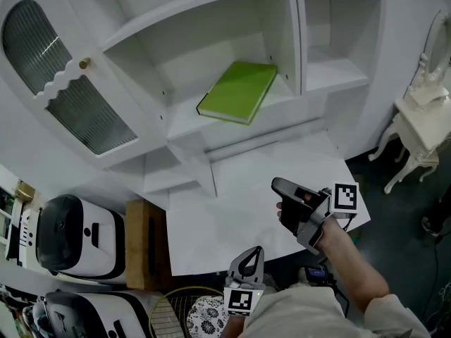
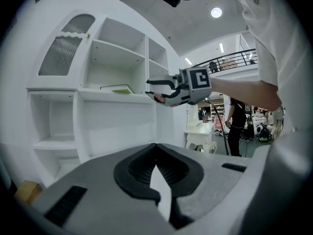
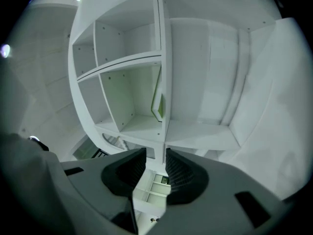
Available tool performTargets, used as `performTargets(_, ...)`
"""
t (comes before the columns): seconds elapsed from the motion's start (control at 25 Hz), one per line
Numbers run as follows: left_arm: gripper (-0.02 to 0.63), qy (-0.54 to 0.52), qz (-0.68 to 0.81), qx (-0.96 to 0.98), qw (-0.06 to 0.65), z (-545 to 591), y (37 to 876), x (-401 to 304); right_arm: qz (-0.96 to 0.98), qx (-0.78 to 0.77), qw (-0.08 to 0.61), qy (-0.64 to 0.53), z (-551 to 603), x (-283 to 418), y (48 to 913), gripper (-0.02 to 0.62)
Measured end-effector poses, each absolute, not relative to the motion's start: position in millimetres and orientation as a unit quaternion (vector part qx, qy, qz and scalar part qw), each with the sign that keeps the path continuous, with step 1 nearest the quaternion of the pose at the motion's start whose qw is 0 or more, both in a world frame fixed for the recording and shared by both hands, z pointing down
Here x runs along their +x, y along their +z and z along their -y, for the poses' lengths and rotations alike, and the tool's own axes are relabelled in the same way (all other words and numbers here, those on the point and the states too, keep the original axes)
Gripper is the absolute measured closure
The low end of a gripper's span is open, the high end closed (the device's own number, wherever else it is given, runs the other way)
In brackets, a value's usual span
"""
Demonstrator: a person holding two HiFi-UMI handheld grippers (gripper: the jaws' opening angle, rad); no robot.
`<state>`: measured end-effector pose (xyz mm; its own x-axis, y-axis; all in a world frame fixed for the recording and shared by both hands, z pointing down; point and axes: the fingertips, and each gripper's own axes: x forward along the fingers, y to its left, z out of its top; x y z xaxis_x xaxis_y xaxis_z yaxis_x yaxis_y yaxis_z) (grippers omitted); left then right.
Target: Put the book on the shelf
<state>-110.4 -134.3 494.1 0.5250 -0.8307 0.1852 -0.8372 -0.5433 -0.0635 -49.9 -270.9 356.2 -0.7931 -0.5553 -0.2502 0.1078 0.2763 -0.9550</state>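
The right gripper (image 3: pixel 155 153) has its jaws spread, their ribbed black pads apart with nothing between them; through the gap only the white cabinet shows. It is held up over the bench (image 1: pixel 232 203), aimed toward the shelf (image 1: pixel 189 127), well clear of it. The left gripper (image 2: pixel 156 160) has its jaws pressed together at the tips and empty, low at the near edge of the bench.

The book (image 1: pixel 238 90), flat with a plain bright green cover, lies on the shelf in the wide middle compartment, set askew, one corner close to the upright divider on its right. No gripper touches it.

The cabinet is smooth white painted board with square open compartments. At its left a door (image 1: pixel 63 83) has ribbed glass behind a scalloped frame and a small brass knob (image 1: pixel 84 63). Nothing stands between the grippers and the shelf.

Off to the right is a white dressing table (image 1: pixel 423 118) with curved legs. At lower left sit two rounded black-and-white machines (image 1: pixel 70 238), a brown wooden box (image 1: pixel 144 241) and a racket (image 1: pixel 176 305).
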Motion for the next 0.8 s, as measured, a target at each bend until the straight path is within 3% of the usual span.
performTargets(0.24,0.603,0.101,0.466,0.879,0.018,135.0,497.8,-99.9,-0.749,-0.167,0.282,-0.576,241.6,-37.8,383.5,0.570)
performTargets(0.52,0.603,0.105,0.458,0.883,0.019,135.4,494.8,-91.6,-0.748,-0.200,0.276,-0.569,228.0,-29.0,411.8,0.578)
performTargets(0.8,0.603,0.107,0.457,0.883,0.019,135.5,493.5,-89.2,-0.839,-0.298,0.158,-0.427,219.0,-25.4,426.7,0.578)
